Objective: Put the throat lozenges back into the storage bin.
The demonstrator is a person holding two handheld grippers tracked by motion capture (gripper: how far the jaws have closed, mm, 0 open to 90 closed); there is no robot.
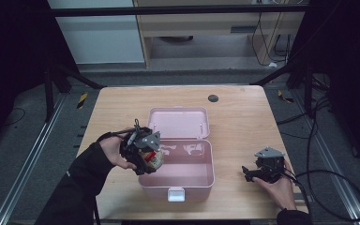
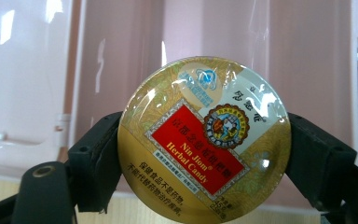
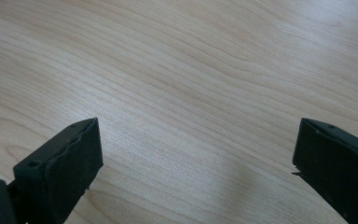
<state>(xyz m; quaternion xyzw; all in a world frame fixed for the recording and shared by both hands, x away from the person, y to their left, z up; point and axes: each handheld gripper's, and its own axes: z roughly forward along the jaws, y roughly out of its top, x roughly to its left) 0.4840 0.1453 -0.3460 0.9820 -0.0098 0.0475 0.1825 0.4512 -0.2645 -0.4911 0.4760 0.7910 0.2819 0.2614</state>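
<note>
Nearest to the person, at about 4 o'clock on the wooden table [image 1: 243, 122], the right gripper [image 1: 249, 174] rests low on the wood in the person's right hand [image 1: 277, 187]. Its jaws stand wide apart and hold nothing; in the right gripper view there is only bare wood grain between the two black pads [image 3: 60, 172]. It points toward 9 o'clock, at the box, and I judge that it is parked there so as not to be in the way of the other hand.

A little farther, at about 8 o'clock from the middle of the table, the left gripper [image 1: 151, 159] is closed on a round tin of Nin Jiom herbal candy [image 2: 204, 140]. The left gripper view shows the grip well: one jaw touches the tin at its 9 o'clock edge and the other at its 3 o'clock edge, so the tin is held by its rim with the printed lid facing the camera. Such a grip across the widest part seems chosen so that the smooth round tin does not slip out.

In the high view the tin [image 1: 153, 158] hangs at the left rim of the pink lunch box [image 1: 201, 180], just over its open compartment and not yet lying in it. Behind the tin the pink inner wall is visible. The compartment looks empty. My judgement is that the tin is about to be put into the box.

Farthest, at 12 o'clock of the box, its lid [image 1: 179, 123] lies thrown back flat on the table, which leaves the opening free.
</note>
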